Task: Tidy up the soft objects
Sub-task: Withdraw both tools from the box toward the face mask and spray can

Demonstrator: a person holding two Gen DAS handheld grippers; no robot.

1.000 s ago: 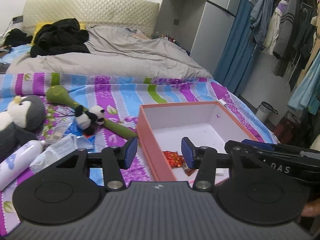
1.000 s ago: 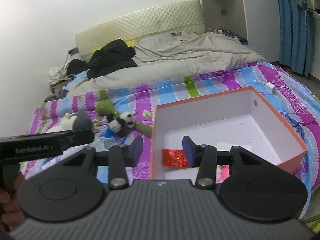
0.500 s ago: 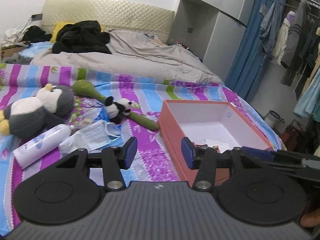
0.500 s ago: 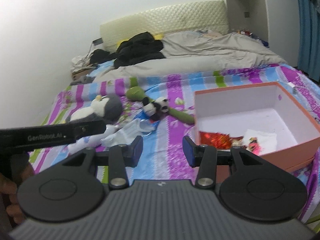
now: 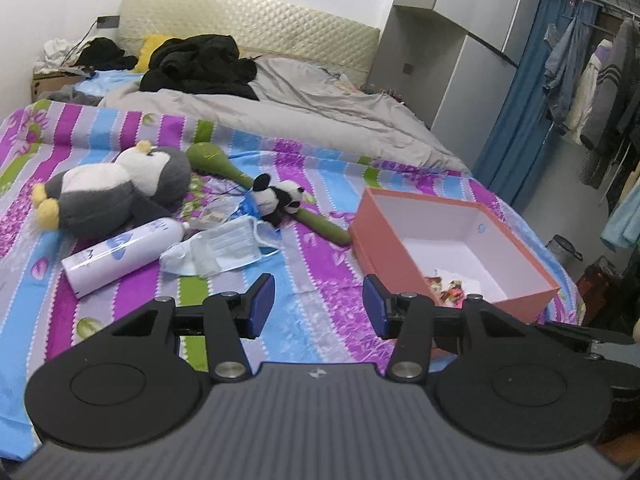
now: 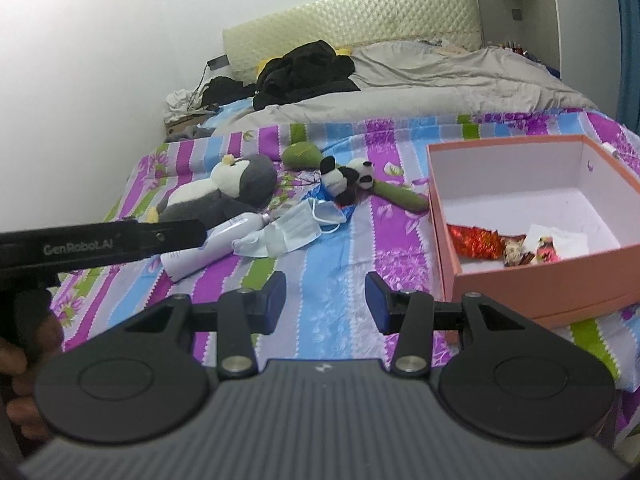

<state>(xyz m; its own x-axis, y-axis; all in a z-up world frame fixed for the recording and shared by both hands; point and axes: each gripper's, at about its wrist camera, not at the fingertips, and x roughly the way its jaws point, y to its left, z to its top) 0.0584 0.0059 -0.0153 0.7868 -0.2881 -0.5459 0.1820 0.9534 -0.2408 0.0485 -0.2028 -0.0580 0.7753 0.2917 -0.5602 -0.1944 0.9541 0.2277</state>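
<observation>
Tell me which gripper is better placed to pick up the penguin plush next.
Probably the left gripper: its jaws are open and empty, and the penguin plush lies on its side of the bed, while the right gripper sits nearer the orange box.

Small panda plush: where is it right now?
The small panda plush lies on the striped bedspread, across the green stick toy, between the penguin plush and the orange box.
</observation>
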